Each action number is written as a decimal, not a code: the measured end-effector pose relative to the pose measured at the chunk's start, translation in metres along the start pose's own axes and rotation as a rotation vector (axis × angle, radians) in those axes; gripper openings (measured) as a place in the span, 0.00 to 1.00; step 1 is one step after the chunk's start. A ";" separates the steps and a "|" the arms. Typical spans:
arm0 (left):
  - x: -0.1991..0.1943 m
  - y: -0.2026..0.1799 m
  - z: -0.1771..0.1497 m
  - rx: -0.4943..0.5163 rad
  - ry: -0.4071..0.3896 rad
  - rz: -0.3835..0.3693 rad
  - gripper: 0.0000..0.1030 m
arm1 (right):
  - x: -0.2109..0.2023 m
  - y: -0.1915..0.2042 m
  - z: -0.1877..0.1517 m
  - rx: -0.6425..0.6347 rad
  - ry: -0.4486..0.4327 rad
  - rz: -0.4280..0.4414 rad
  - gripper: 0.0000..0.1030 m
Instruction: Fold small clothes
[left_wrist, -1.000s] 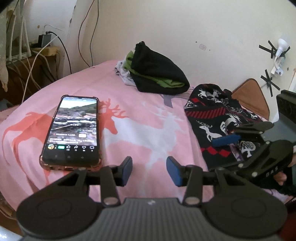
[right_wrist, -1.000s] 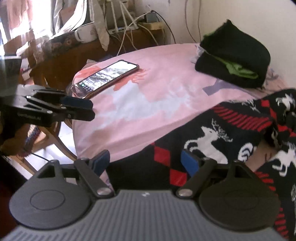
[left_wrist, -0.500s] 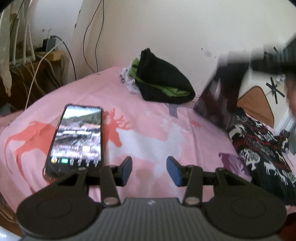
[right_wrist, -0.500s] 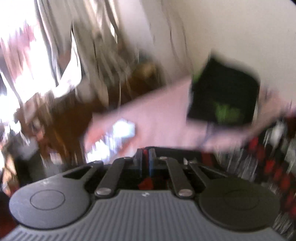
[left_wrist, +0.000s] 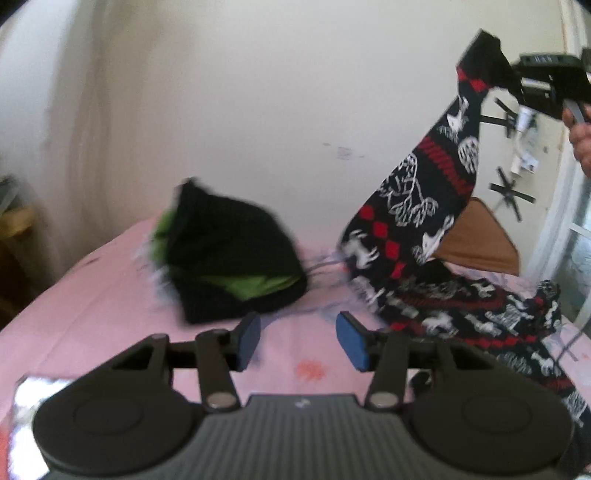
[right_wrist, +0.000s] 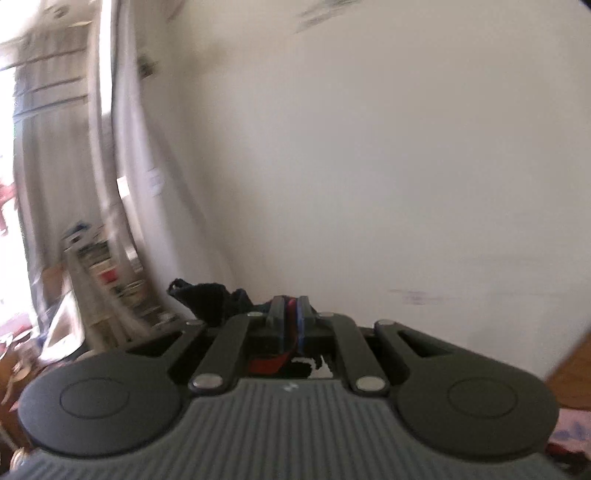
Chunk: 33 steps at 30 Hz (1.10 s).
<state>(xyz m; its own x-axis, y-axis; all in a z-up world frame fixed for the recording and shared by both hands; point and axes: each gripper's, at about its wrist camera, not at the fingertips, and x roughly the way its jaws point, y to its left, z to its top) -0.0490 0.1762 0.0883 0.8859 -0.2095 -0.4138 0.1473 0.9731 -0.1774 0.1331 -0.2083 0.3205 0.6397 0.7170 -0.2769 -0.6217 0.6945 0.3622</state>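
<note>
- Black knit patterned garment (left_wrist: 424, 192) hangs lifted from my right claw (right_wrist: 290, 314), which is clenched on its red-and-black edge; its lower end trails on the bed (left_wrist: 110, 295).
- My left claw (left_wrist: 295, 341) is opening over pink sheet, nothing between the pads.
- Folded black-and-green pile (left_wrist: 229, 266) is blurred, near the white wall (left_wrist: 258, 92).

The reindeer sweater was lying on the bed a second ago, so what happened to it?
The right gripper shut on the reindeer sweater and lifted one end high; the rest trails on the pink bed. The left gripper, holding nothing, is opening. The folded black-and-green pile stayed put.
</note>
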 end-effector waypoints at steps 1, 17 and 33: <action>0.014 -0.007 0.008 0.006 0.008 -0.022 0.45 | -0.008 -0.015 -0.001 0.021 -0.007 -0.022 0.09; 0.276 -0.055 0.047 -0.181 0.341 -0.173 0.52 | -0.079 -0.209 -0.099 0.360 0.028 -0.282 0.09; 0.283 -0.081 0.047 -0.087 0.294 -0.039 0.18 | -0.075 -0.290 -0.204 0.537 0.113 -0.456 0.10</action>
<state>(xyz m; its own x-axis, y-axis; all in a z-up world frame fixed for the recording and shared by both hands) 0.2099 0.0425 0.0276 0.7134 -0.2776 -0.6435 0.1291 0.9546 -0.2686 0.1733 -0.4514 0.0550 0.7140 0.3837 -0.5857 0.0239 0.8226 0.5681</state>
